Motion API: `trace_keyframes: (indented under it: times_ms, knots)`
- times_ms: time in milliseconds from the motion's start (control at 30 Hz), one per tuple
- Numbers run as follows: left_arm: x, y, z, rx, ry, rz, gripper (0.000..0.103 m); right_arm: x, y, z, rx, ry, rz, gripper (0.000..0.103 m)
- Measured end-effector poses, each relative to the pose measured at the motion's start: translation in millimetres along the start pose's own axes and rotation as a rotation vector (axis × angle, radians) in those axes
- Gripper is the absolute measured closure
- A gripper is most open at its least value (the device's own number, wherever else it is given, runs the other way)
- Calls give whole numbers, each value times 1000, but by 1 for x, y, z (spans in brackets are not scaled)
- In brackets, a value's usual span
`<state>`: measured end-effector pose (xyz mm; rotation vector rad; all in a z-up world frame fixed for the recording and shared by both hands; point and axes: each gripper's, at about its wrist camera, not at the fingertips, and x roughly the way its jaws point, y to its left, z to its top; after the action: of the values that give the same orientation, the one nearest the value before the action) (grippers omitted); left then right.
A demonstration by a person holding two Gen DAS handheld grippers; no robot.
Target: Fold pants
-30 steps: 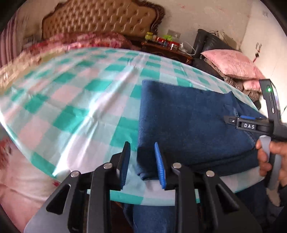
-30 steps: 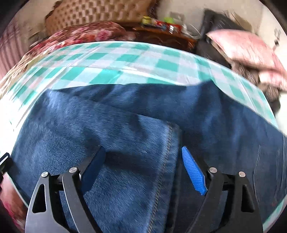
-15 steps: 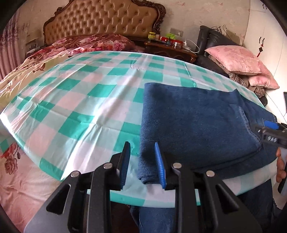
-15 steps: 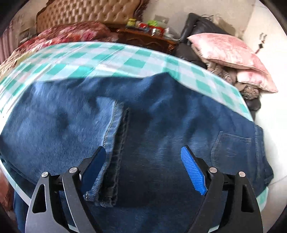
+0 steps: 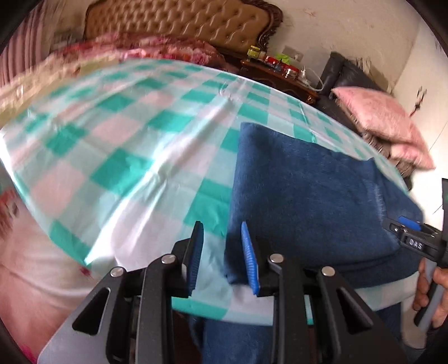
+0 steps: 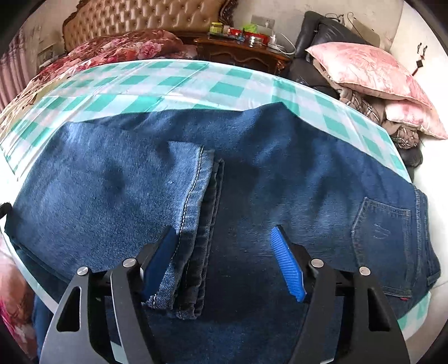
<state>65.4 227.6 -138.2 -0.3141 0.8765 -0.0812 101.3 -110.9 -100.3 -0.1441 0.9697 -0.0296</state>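
Blue denim pants (image 6: 252,196) lie folded across a table under a green-and-white checked tablecloth (image 5: 134,145), filling the middle and lower part of the right wrist frame and the right half of the left wrist frame. In the right wrist view the leg hems (image 6: 201,224) lie stacked just left of centre over the thigh part, and a back pocket (image 6: 380,240) shows at the right edge. The right gripper (image 6: 224,268) hovers low over the cloth at the bottom centre with its jaws wide apart, holding nothing; its left pad sits beside the hem stitching. The left gripper (image 5: 221,257), at the bottom centre of its own frame, has its jaws a little apart and empty, the folded left edge of the pants just behind its right pad. Part of the pants hangs below the table edge at the bottom. A pink pillow (image 6: 364,70) lies at the upper right, a tufted headboard (image 5: 179,25) at the top
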Motion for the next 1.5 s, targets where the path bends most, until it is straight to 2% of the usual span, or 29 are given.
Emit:
trace_keyframes:
  times_ms: [100,167,300,400,467,533,667,833,1200,1367,1433,1500]
  knots:
    - [1,5,-4,-52,23,-70,75,-16,21,29,-31,-18,76,36]
    - [2,4,-5,-53,44,-112,75,-23,51,53,-85,-33,123,36]
    - [2,10,-9,-90,58,-162,74,-25,112,85,-155,22,266,40]
    - [3,9,-8,-95,64,-168,77,-19,162,98,-218,44,258,40]
    - [1,5,-8,-72,48,-152,86,-15,180,99,-211,64,271,40]
    - [-5,0,-8,-46,20,-137,88,-11,195,99,-203,66,258,40]
    - [-12,-15,-11,33,-31,-78,89,-3,215,96,-200,66,250,40]
    - [-21,-27,-15,101,-96,-39,90,10,234,91,-232,88,230,40]
    - [-21,-22,-16,119,-130,-59,90,39,253,86,-265,142,183,41]
    - [-24,-21,-17,131,-143,-68,90,45,257,86,-279,139,165,51]
    - [-25,-21,-16,126,-150,-78,90,45,255,87,-276,128,165,66]
    - [-25,-14,-15,76,-148,-113,90,44,252,88,-269,119,177,75]
